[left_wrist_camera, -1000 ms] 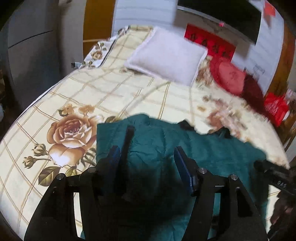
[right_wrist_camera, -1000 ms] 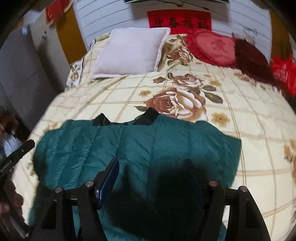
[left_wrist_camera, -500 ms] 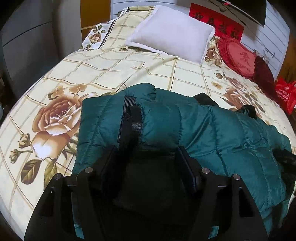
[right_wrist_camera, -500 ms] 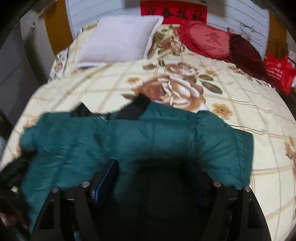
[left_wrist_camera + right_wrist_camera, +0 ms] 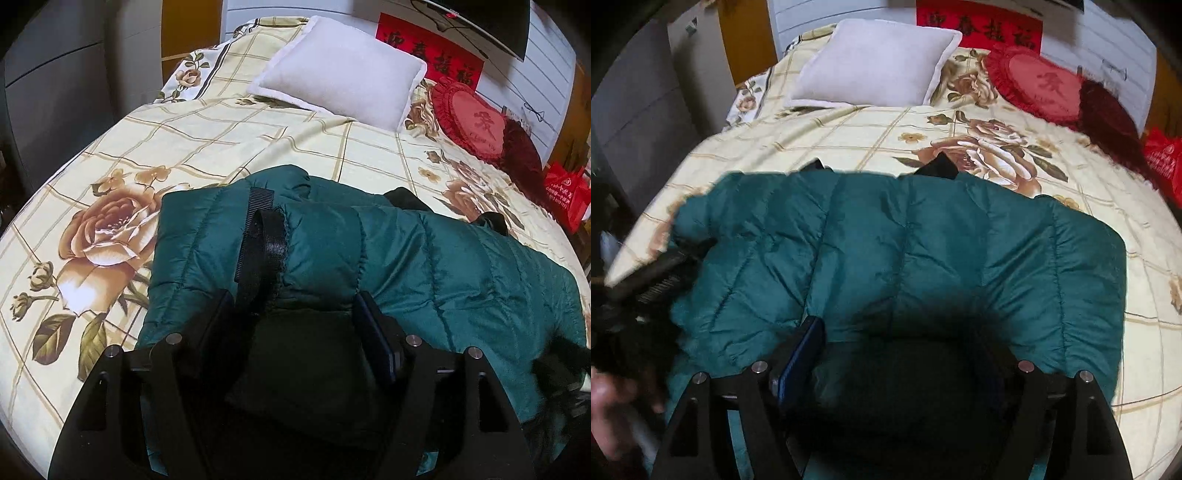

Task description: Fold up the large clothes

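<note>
A dark green quilted jacket [image 5: 443,266] lies folded across the near part of the bed, its black collar at the far edge. My left gripper [image 5: 293,310] stands open astride the jacket's left end, where a sleeve cuff with a black velcro strap [image 5: 258,243] is turned up between the fingers. In the right wrist view the jacket [image 5: 923,236] spreads wide and flat. My right gripper [image 5: 897,328] is open low over its near right part, with padded fabric in shadow between the fingers. The blue pad [image 5: 805,347] of its left finger shows bare.
The bedspread [image 5: 221,140] is cream with brown roses. A white pillow [image 5: 343,88], a red heart cushion [image 5: 476,122] and a dark red cushion [image 5: 1108,110] lie at the head. A red bag [image 5: 569,192] stands at the right. A hand [image 5: 609,406] shows at lower left.
Both grippers have sunk toward the bed with the jacket, which now rests flat on it. The jaws of both stand a little wider than before.
</note>
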Demonstrator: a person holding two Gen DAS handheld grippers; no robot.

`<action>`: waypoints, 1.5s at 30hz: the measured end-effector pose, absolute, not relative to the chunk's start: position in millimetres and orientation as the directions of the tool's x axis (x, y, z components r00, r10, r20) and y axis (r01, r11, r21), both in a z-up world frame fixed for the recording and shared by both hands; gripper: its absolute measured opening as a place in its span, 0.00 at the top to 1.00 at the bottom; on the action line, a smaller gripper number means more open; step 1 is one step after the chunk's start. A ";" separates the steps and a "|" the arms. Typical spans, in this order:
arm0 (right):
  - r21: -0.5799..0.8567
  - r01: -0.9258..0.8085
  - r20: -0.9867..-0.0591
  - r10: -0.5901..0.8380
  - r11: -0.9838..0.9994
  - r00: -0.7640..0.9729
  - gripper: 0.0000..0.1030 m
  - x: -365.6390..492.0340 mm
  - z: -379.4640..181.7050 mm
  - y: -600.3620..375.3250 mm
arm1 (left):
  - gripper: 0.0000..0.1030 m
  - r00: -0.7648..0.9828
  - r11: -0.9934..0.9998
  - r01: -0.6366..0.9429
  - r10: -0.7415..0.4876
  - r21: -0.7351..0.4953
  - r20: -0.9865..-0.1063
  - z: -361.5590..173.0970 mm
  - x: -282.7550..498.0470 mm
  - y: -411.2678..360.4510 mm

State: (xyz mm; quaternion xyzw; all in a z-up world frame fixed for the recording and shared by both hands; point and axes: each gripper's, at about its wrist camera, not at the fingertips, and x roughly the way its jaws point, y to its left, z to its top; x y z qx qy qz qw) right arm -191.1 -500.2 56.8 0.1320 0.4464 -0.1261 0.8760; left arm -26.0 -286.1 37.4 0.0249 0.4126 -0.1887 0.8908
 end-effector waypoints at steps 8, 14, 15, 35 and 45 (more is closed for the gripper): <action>0.074 0.486 -0.837 -0.211 0.871 0.505 0.26 -230.2 44.1 -560.2 | 0.32 0.599 0.927 0.359 -0.320 -0.111 -0.734 36.0 -26.4 -287.5; 0.053 0.482 -0.848 -0.215 0.874 0.484 0.23 -220.0 27.2 -560.8 | 0.26 0.604 0.926 0.365 -0.313 -0.095 -0.733 36.0 -26.7 -290.5; 0.054 0.481 -0.847 -0.215 0.875 0.486 0.23 -222.5 32.5 -560.1 | 0.26 0.596 0.923 0.370 -0.326 -0.109 -0.734 37.9 -26.5 -288.1; 0.171 0.461 -0.816 -0.137 0.871 0.561 0.23 -383.7 92.7 -517.5 | 0.26 0.570 0.918 0.361 -0.356 -0.163 -0.741 100.3 -149.2 -160.0; 0.161 0.438 -0.828 -0.120 0.885 0.548 0.23 -437.6 85.9 -481.8 | 0.26 0.570 0.929 0.339 -0.328 -0.148 -0.753 97.5 -207.9 -111.1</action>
